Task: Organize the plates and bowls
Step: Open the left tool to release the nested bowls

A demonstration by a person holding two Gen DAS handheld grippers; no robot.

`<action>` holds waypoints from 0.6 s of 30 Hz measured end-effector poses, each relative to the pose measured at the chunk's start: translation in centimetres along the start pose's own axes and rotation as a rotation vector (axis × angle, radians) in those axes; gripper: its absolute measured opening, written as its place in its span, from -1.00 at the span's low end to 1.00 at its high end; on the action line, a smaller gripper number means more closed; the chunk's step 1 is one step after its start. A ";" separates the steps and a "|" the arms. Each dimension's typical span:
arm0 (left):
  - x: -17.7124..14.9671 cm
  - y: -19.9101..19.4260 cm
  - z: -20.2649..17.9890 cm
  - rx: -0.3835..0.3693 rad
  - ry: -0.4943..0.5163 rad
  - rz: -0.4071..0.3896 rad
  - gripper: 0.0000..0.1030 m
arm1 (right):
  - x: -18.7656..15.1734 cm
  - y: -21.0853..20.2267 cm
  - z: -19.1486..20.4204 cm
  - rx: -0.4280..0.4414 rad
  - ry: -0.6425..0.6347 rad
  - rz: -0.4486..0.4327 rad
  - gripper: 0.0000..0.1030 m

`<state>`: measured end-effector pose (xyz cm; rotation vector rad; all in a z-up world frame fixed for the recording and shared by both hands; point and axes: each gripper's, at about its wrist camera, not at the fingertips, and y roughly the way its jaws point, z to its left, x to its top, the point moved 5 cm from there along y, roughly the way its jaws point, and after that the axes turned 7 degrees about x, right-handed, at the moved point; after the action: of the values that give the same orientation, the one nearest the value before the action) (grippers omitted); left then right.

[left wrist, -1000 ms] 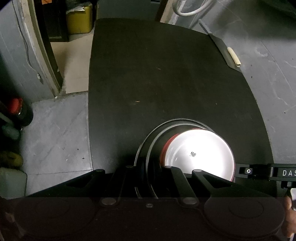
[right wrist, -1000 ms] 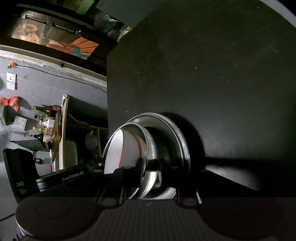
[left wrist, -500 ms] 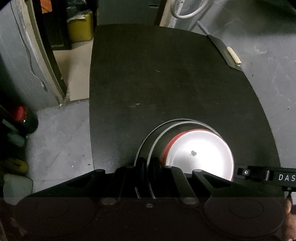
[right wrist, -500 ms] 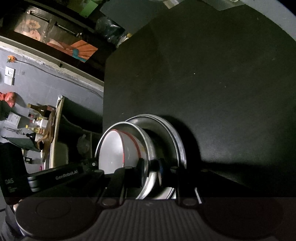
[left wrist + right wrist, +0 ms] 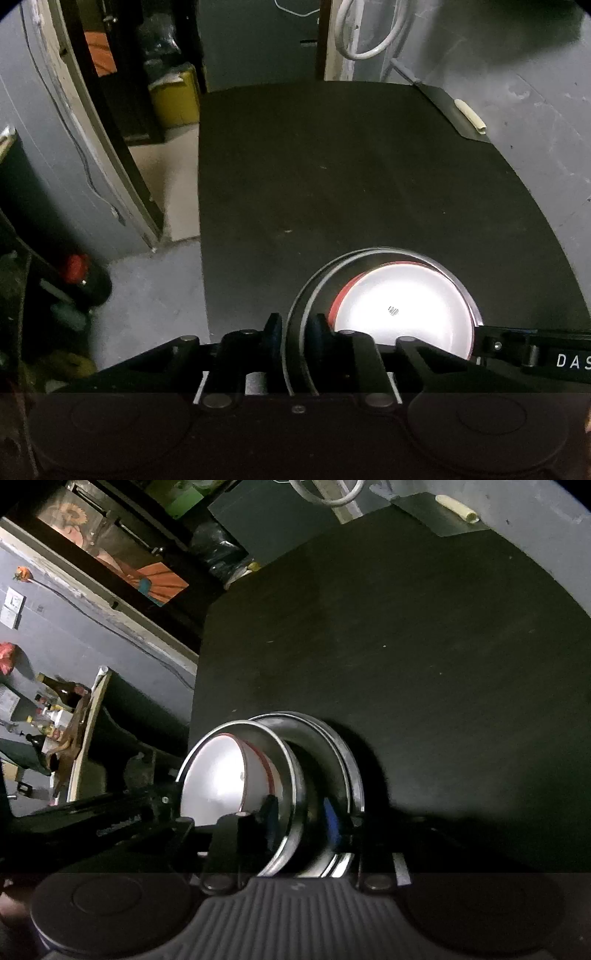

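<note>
Now the white, red-rimmed bowl (image 5: 402,310) nested in the steel plates (image 5: 295,768) is held above the near edge of the dark desk (image 5: 369,177), seemingly higher than before. Its rim is clamped by the left hand-held gripper (image 5: 295,328); the right hand-held gripper (image 5: 301,812) straddles the plates' rims. Contact points are shadowed.

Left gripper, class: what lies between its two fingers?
In the left wrist view, the rims of the stacked steel plates pass between the left gripper fingers. The white bowl sits beyond, inside the plates.
</note>
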<state>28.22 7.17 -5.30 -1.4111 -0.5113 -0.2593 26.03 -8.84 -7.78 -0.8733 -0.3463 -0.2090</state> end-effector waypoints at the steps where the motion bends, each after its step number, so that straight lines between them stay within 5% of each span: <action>1: 0.0 -0.1 0.1 0.012 0.002 -0.006 -0.45 | -0.1 0.0 0.0 -0.005 0.002 -0.002 -0.30; 7: -0.2 -0.3 0.5 0.066 -0.007 -0.017 0.00 | -0.3 0.2 0.2 -0.019 -0.001 -0.011 -0.26; 18: 0.0 -0.1 1.0 0.143 -0.004 -0.032 0.49 | -0.2 0.2 0.1 -0.031 -0.004 -0.017 -0.25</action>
<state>27.98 8.15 -5.10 -1.2656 -0.5454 -0.2407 25.89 -8.58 -7.96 -0.9012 -0.3551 -0.2291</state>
